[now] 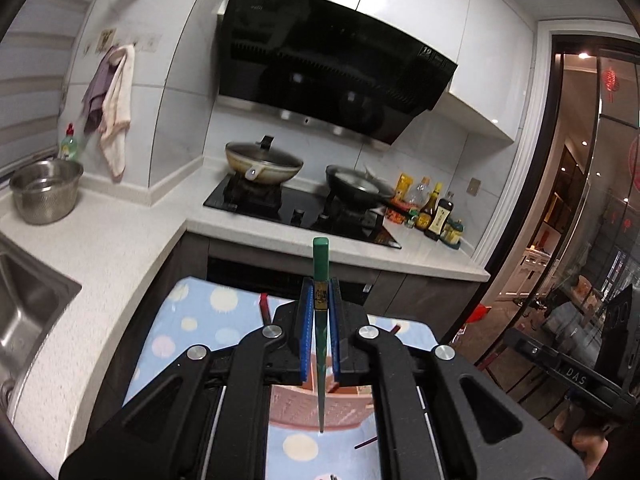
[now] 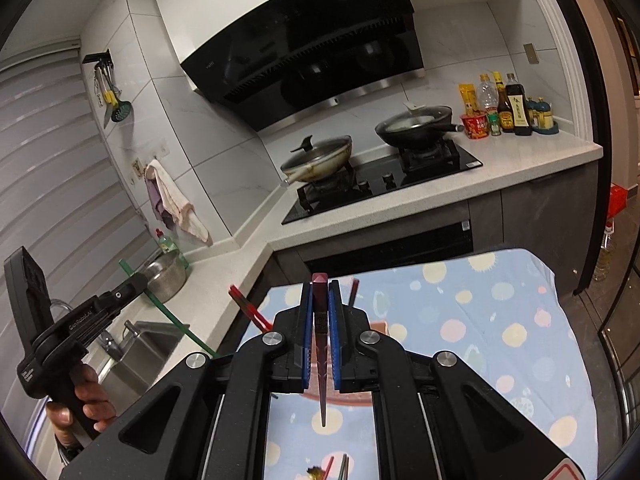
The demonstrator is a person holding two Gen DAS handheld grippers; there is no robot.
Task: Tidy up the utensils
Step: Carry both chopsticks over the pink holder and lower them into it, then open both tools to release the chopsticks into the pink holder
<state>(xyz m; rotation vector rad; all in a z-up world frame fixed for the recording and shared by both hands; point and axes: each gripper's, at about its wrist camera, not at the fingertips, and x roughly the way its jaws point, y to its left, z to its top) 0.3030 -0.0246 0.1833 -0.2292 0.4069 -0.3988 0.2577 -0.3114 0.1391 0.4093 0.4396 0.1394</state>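
My left gripper (image 1: 320,300) is shut on a green chopstick (image 1: 321,264) that stands nearly upright, thick end up, its tip hanging over a pink basket (image 1: 316,408). My right gripper (image 2: 320,300) is shut on a dark red chopstick (image 2: 320,292), also upright, above the pink basket (image 2: 376,326). In the right wrist view the left gripper (image 2: 134,282) shows at the left with the green chopstick (image 2: 176,326) slanting down. More chopsticks (image 2: 246,308) lie on the blue dotted cloth (image 2: 500,320).
The cloth-covered table stands before a white counter (image 1: 120,248) with a sink (image 1: 24,300), a steel colander (image 1: 46,192), a hob with two pans (image 1: 264,166), and sauce bottles (image 1: 434,212). A glass door (image 1: 580,200) is at the right.
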